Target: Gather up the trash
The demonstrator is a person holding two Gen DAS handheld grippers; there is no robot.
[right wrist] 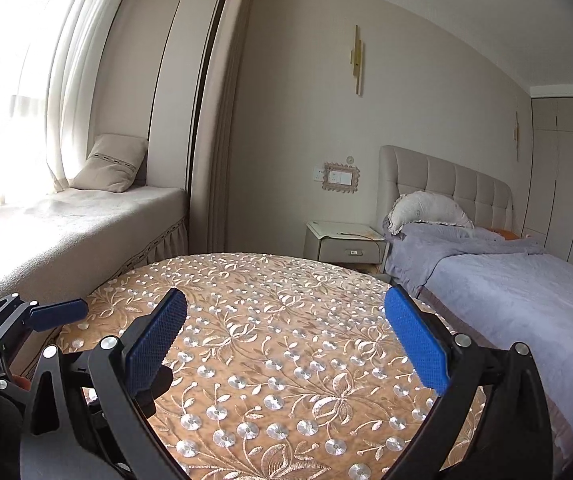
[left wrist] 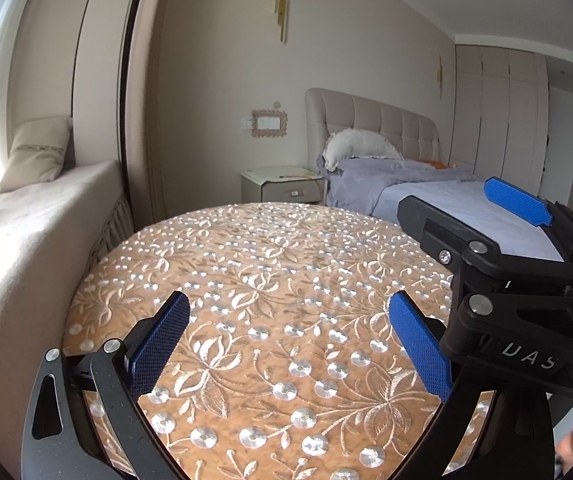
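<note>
left gripper [left wrist: 290, 344]: fingers apart, empty | right gripper [right wrist: 286, 344]: fingers apart, empty, both over round embroidered table [right wrist: 270, 344] | trash: none visible, handling and hold point cannot be judged | far: nightstand [right wrist: 344, 242], bed [right wrist: 506, 280] right.

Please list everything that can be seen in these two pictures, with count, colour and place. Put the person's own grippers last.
table: one, round, orange cloth with silver flowers, under both grippers
bed: one, lilac cover, beige headboard, right
pillow: one, white, at the bed's head
nightstand: one, pale, left of bed
window seat: one, beige, left
cushion: one, beige, on window seat
curtain: white, far left
wall lamp: one, gold, above nightstand
wardrobe: beige, far right
left gripper: black, blue pads, open
right gripper: black, blue pads, open
</note>
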